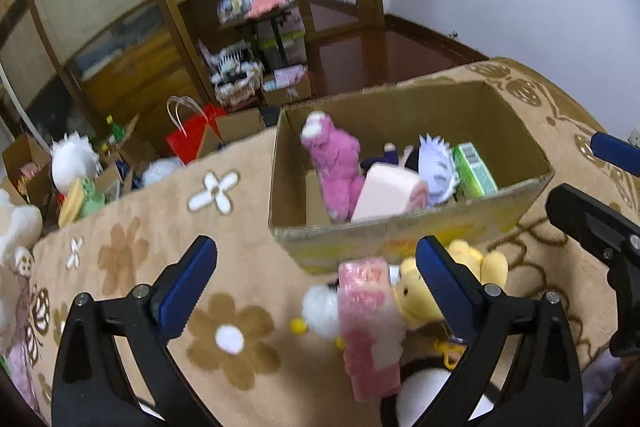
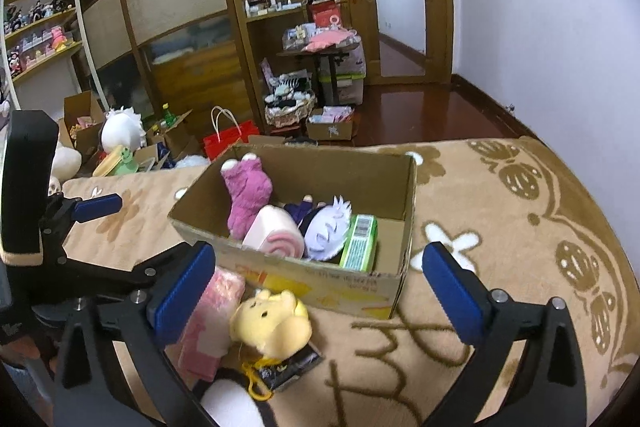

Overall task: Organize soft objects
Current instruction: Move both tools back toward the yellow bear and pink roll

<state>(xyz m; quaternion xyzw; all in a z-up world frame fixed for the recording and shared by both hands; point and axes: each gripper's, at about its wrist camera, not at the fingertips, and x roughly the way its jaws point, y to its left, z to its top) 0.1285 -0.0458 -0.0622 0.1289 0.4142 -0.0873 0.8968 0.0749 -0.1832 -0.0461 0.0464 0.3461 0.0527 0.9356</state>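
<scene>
Both tongs stand wide and empty: left tongs (image 1: 316, 287), right tongs (image 2: 320, 291). The cardboard box (image 2: 320, 281) sits on a floral blanket (image 2: 500, 211), already holding several plush items. Outstanding: yellow plush (image 2: 276, 327) and pink soft block (image 2: 208, 323), lying touching just before the box's near wall. Both judged light, compressible, non-fragile. Recommend gripping the yellow plush across its rounded head.

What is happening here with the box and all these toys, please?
A person is sorting soft toys into a cardboard box on a bed. Both grippers, left and right, are open and empty. The box holds a pink plush and others; a yellow plush lies outside it.
</scene>
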